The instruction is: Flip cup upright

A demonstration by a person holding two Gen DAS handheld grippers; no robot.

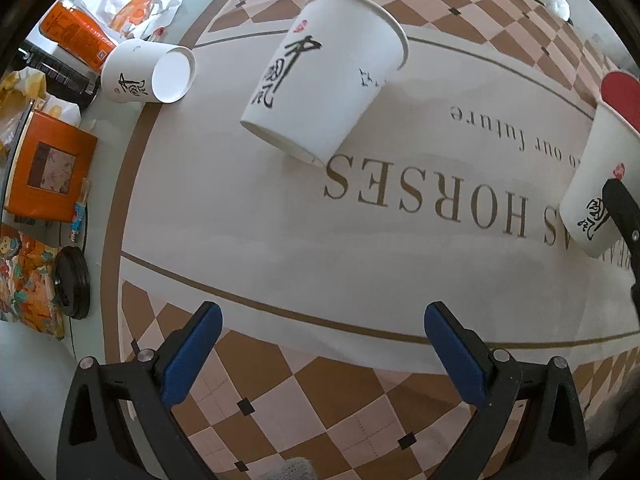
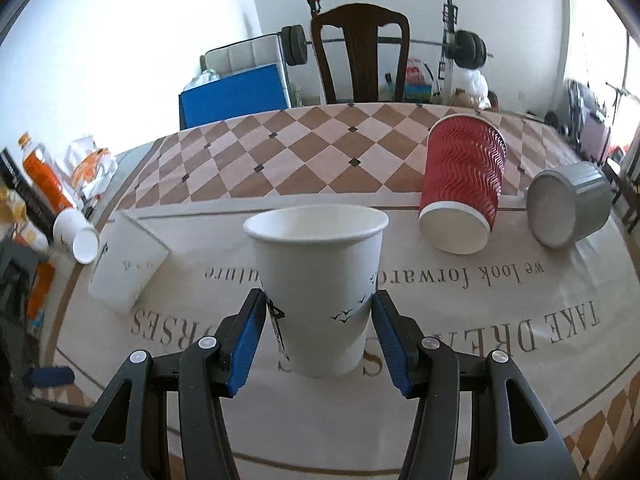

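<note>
Squarely between the blue pads of the right gripper (image 2: 319,334) stands an upright white paper cup with black calligraphy and small birds (image 2: 318,288), mouth up on the cream printed tablecloth (image 2: 460,360); the pads press its lower sides, though its base edge is partly hidden. Well apart, the left gripper (image 1: 322,350) hovers wide open, holding nothing, before a second white paper cup lying on its side (image 1: 320,76).

A lived-in home room: wooden dining chair (image 2: 362,54), barbell rack (image 2: 452,46), checkered tablecloth (image 2: 280,160)
</note>
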